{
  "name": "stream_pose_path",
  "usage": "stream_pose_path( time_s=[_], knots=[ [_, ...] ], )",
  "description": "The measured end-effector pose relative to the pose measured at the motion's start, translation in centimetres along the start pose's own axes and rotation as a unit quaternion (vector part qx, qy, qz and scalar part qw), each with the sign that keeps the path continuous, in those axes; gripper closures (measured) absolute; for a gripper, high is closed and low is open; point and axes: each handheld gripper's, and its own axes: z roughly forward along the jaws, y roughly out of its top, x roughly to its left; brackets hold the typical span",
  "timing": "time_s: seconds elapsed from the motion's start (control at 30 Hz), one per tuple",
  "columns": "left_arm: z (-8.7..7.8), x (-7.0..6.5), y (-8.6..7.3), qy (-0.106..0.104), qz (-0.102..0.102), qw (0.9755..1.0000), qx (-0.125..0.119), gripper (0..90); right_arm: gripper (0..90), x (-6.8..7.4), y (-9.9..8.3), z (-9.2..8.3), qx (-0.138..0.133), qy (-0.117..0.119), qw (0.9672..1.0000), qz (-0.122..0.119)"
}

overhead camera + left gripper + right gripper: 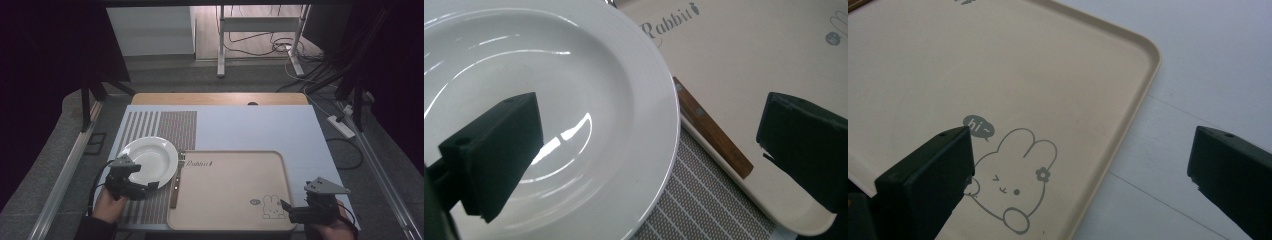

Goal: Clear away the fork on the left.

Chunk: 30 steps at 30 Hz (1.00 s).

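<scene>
- A pale blue-white bench [250,127] carries a striped placemat [170,127] on its left half and a beige tray [230,187] near the middle.
- A white deep plate [150,157] sits on the placemat, just left of the tray; in the left gripper view the plate [554,100] has a broad rim and a glossy well.
- A fork [176,181] with a wooden handle lies between the plate and the tray, along the tray's left edge, tines toward the far side. In the left gripper view its riveted wooden handle [714,135] runs beside the tray rim, with the plate's rim overlapping its far end.
- The tray bears the word "Rabbit" [200,163] at its far left corner and a rabbit drawing [272,206] at its near right corner; the right gripper view shows that rabbit [1013,185] with a small "hi~" bubble.
- The left gripper [142,189], held in the person's left hand [107,202], hovers at the plate's near edge. Its jaws are spread wide: one is over the plate's well, the other over the tray, and nothing is between them.
- The right gripper [286,207], held in the person's right hand [332,227], is at the tray's near right corner. Its jaws are also spread wide and hold nothing: one is over the rabbit drawing, the other over bare bench right of the tray.
- Beyond the bench, cables [280,47] trail on the floor by a white metal stand [260,25], and a power strip [341,126] lies to the right.
</scene>
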Motion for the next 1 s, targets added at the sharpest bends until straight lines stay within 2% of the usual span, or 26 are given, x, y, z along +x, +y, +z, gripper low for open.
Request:
stream_pose_path(
  time_s=[0.47, 0.67, 1.0],
  knots=[
    [-1.5, 0.0, -1.8, 0.007, -0.013, 0.9999, -0.002, 0.0, 0.0, 0.0, 0.0, 0.0, 0.002, 0.0, 1.0, -0.001],
    [-2.3, 0.0, -2.6, 0.011, -0.02, 0.9997, -0.013, 0.0, 0.0, 0.1, 0.0, 0.0, 0.002, -0.001, 1.0, -0.002],
    [-3.4, -0.1, -3.4, 0.028, -0.024, 0.9992, -0.018, 0.0, 0.0, 0.1, 0.0, 0.0, 0.002, -0.002, 1.0, -0.003]
  ],
)
